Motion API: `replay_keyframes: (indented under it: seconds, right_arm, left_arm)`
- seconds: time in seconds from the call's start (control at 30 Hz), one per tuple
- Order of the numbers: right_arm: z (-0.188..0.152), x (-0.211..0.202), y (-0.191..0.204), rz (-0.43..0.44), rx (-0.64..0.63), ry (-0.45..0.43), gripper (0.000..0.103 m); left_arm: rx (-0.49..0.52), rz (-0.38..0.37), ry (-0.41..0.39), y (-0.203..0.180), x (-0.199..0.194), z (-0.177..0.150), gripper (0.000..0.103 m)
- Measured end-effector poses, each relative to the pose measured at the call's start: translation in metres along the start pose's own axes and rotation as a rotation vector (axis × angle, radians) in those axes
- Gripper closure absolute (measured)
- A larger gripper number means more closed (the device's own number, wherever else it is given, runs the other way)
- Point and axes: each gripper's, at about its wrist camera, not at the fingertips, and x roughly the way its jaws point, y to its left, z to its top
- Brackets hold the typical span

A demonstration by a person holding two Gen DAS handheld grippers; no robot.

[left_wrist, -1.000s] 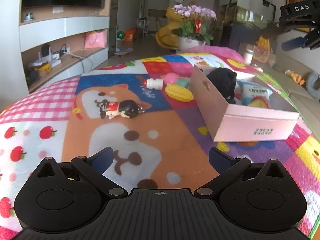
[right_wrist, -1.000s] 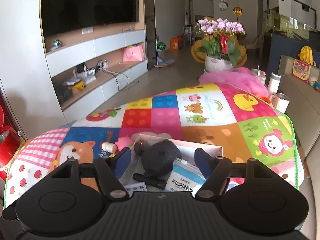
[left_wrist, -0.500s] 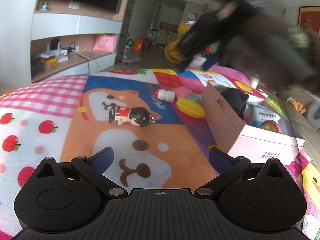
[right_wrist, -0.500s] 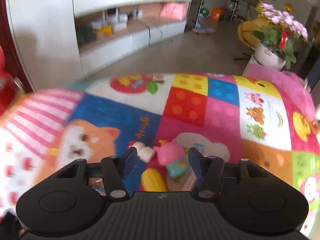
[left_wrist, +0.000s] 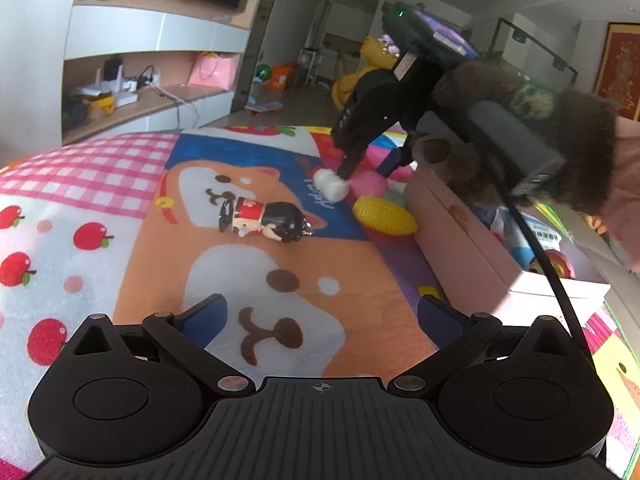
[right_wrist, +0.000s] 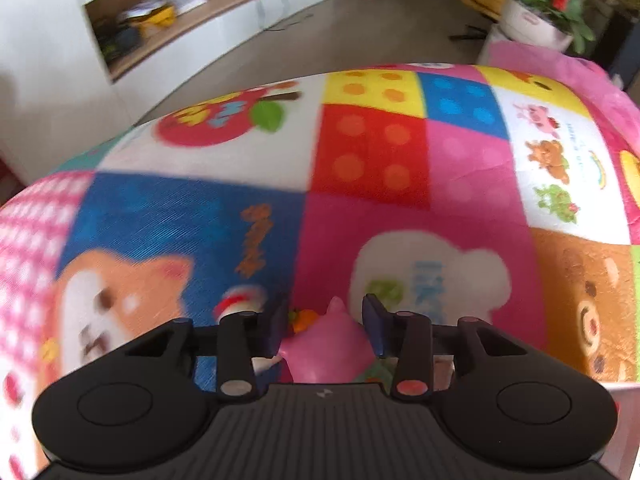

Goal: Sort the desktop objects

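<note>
1. Right gripper, low centre of its own view, straddles a pink toy with its jaws apart on either side; contact cannot be confirmed, and nothing is clamped yet.
2. Seen from the left wrist view, the same tool reaches down at upper centre beside a white bottle that lies just left of the pink toy.
3. Left gripper, bottom centre of its view, hangs spread wide and empty over the patchwork mat.
4. Pink box stands at right of the left wrist view and already holds several items, among them a white-and-blue packet and something red; the rest is hidden by the person's furry sleeve.
5. Left to sort, by the look of it: the pink toy, the white bottle, a yellow corn toy just beside the box wall, and a doll figure lying on its side at centre, well apart from the box.
6. Judged overall, the sorting appears roughly halfway done, with four loose pieces on the mat.
</note>
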Motion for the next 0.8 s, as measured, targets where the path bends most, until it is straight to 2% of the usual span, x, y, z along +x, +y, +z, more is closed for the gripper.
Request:
replay_keyframes:
  seconds: [0.07,0.2,0.37,0.43,0.5,0.57,0.63,0.8]
  right_arm:
    - [-0.013,-0.011,0.008,0.057,-0.015,0.027,0.065]
    - [-0.042,-0.031,0.034,0.104,-0.105,0.049,0.065]
    - [-0.09,-0.054,0.047,0.233,-0.139,0.13,0.065]
    - [-0.11,-0.065,0.049,0.263,-0.171,0.146,0.065]
    - [-0.121,-0.079,0.046,0.283,-0.184,0.119,0.063]
    - [-0.117,-0.095,0.04,0.267,-0.174,0.037,0.059]
    - [-0.101,-0.1,0.03,0.247,-0.109,-0.022,0.056]
    - [-0.05,-0.067,0.016,0.231,0.08,-0.074,0.056]
  left_arm:
    - [0.008,0.001,0.002,-0.001,0.0,0.0,0.0]
    - [0.052,0.006,0.027,-0.008,-0.005,-0.002,0.0]
    - [0.109,-0.029,0.075,-0.015,-0.02,-0.016,0.0]
    - [0.137,-0.039,0.089,-0.018,-0.025,-0.021,0.0]
    - [0.156,-0.039,0.089,-0.022,-0.028,-0.025,0.0]
    - [0.158,-0.038,0.088,-0.023,-0.028,-0.026,0.0]
    - [0.155,-0.037,0.089,-0.024,-0.027,-0.027,0.0]
    - [0.121,-0.047,0.088,-0.02,-0.025,-0.028,0.0]
